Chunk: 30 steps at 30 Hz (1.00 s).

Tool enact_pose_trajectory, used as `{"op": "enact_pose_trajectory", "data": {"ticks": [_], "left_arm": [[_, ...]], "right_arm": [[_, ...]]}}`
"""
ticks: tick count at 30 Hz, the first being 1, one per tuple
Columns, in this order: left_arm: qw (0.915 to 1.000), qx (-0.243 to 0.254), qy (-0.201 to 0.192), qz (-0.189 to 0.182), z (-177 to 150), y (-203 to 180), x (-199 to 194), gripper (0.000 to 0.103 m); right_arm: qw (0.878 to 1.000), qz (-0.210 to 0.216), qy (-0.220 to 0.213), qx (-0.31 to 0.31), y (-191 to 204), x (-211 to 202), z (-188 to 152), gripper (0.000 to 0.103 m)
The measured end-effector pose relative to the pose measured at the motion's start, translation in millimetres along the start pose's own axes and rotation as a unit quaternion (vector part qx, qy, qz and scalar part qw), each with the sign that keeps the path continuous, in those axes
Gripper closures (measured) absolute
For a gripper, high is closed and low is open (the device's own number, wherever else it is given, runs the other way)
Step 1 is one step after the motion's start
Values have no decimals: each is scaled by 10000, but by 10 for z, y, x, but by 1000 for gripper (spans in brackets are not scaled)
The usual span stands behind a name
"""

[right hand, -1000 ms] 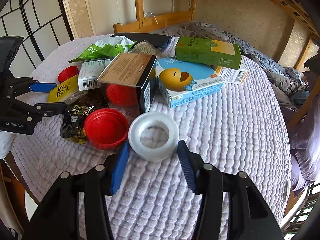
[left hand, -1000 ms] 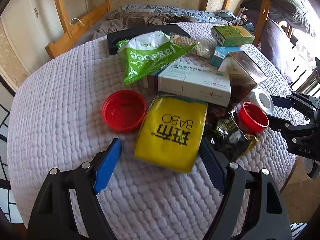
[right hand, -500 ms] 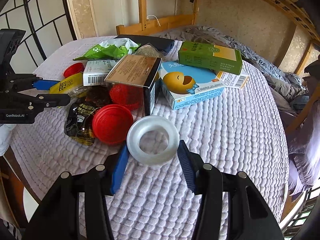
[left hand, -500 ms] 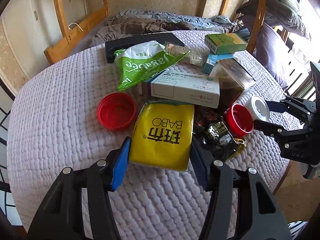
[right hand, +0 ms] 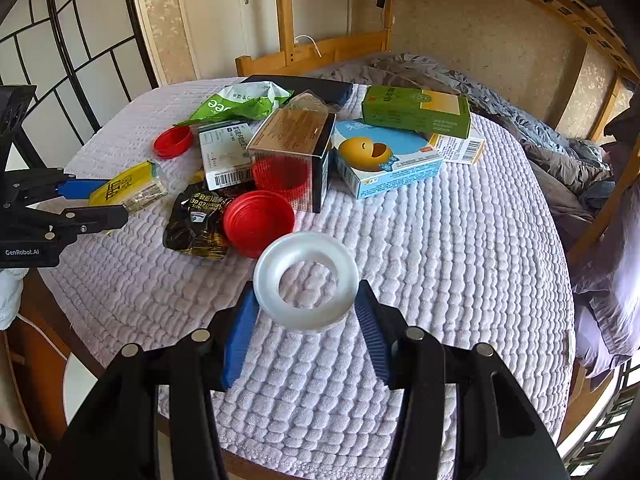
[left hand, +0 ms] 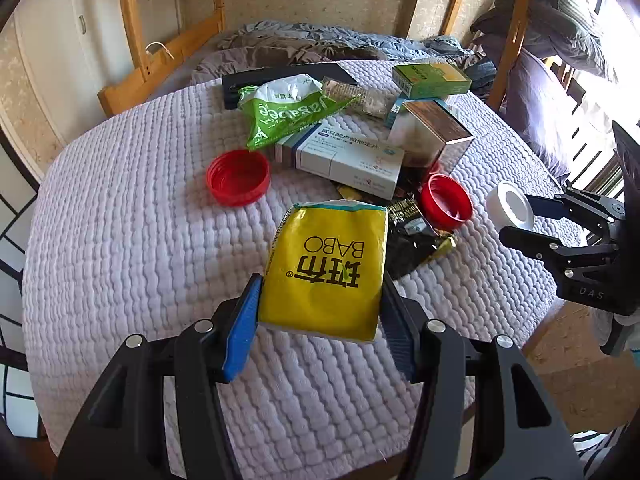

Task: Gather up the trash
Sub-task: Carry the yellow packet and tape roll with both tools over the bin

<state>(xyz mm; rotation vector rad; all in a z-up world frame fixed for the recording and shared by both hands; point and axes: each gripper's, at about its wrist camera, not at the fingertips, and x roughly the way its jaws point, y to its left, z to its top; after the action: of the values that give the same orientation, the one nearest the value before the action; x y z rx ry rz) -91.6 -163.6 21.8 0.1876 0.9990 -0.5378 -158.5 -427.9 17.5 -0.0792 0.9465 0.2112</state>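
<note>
My left gripper (left hand: 320, 312) is shut on a yellow tissue packet (left hand: 326, 268), which hangs lifted a little off the quilted table cover (left hand: 120, 240). The right wrist view shows the same packet (right hand: 124, 190) at the far left, between the left gripper's fingers (right hand: 96, 216). My right gripper (right hand: 306, 320) is shut on a white ring-shaped tape roll (right hand: 306, 284), also held above the cover. Seen from the left wrist, that roll (left hand: 510, 210) sits at the right edge. Still on the cover are red lids (left hand: 238, 176) (left hand: 444, 200), a black foil wrapper (right hand: 194, 220) and a green bag (left hand: 288, 114).
Boxes crowd the far half: a white medicine box (left hand: 344, 156), a clear-sided box (right hand: 292, 152), a blue box (right hand: 380, 156), a green box (right hand: 416, 110) and a black tray (left hand: 280, 76). Beyond lie a wooden bed frame (left hand: 160, 64) and rumpled bedding. The table edge runs close below both grippers.
The left gripper closed on the yellow packet and raised it toward me. The right gripper, holding the white ring throughout, drew back and up from the red lid.
</note>
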Motion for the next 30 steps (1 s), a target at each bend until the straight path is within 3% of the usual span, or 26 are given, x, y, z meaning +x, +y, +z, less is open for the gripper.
{"op": "enact_pose_trajectory", "data": {"ticks": [30], "left_arm": [[9986,-444,80,287,-631,-232,-405,45]], "right_arm": [[9992,378,68,-87,493,-426,-463,54]]}}
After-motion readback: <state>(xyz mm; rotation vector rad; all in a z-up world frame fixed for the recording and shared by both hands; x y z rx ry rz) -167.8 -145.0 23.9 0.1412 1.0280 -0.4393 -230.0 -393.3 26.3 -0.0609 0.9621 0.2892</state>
